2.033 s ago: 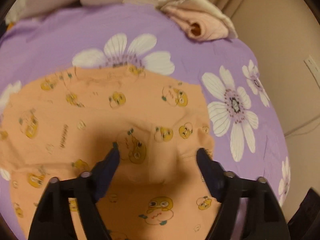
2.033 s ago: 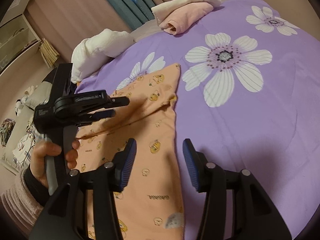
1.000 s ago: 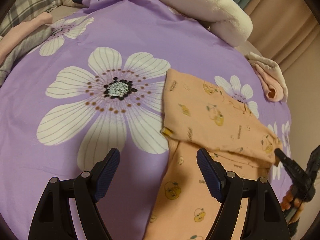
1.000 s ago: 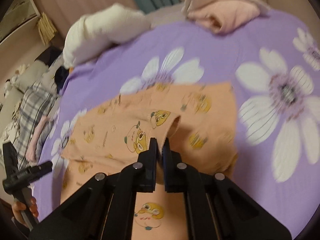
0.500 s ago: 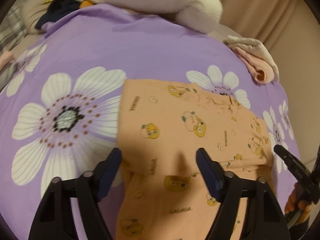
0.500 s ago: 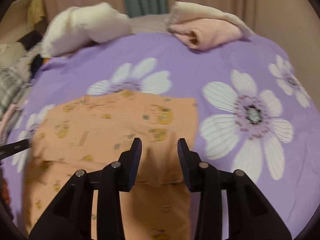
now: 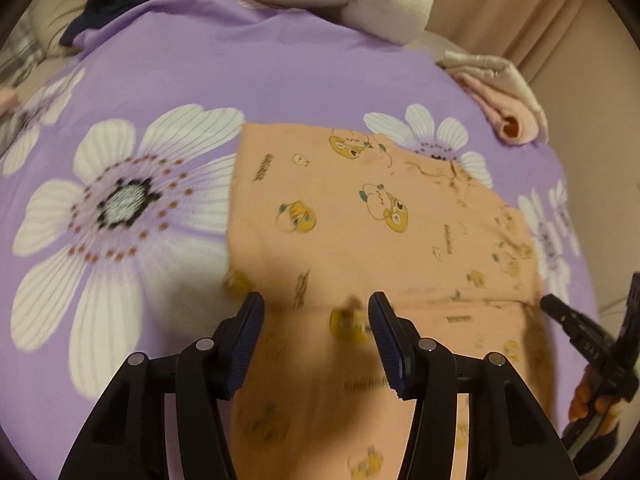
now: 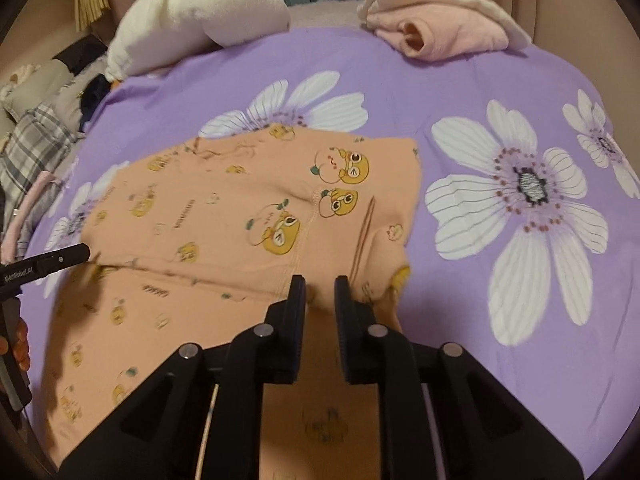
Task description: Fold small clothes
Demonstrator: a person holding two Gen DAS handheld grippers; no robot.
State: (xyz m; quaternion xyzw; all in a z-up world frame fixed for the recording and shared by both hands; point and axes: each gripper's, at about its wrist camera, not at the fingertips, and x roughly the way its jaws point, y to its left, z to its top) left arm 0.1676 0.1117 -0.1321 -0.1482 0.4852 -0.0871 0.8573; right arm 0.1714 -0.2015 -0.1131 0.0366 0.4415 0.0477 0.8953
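A small orange garment with yellow cartoon prints (image 7: pixel 360 240) lies on the purple flowered sheet (image 7: pixel 280 80), its far part folded back over the near part. It also shows in the right wrist view (image 8: pixel 224 216). My left gripper (image 7: pixel 316 312) is open and empty, low over the fold's near edge towards the left side. My right gripper (image 8: pixel 320 292) is partly open with a narrow gap, empty, over the fold edge near the garment's right side. Each gripper's tip shows in the other's view, the right one (image 7: pixel 568 320) and the left one (image 8: pixel 52 264).
A folded pink and cream garment (image 8: pixel 440 32) and a white plush pillow (image 8: pixel 192 28) lie at the far edge of the sheet (image 8: pixel 500 280). Plaid and dark clothes (image 8: pixel 32 144) are piled at the far left. Beige curtains hang behind.
My right gripper let go of the folded-over part and opened, then narrowed again. My left gripper swung from the bare sheet onto the garment and its jaws closed partway.
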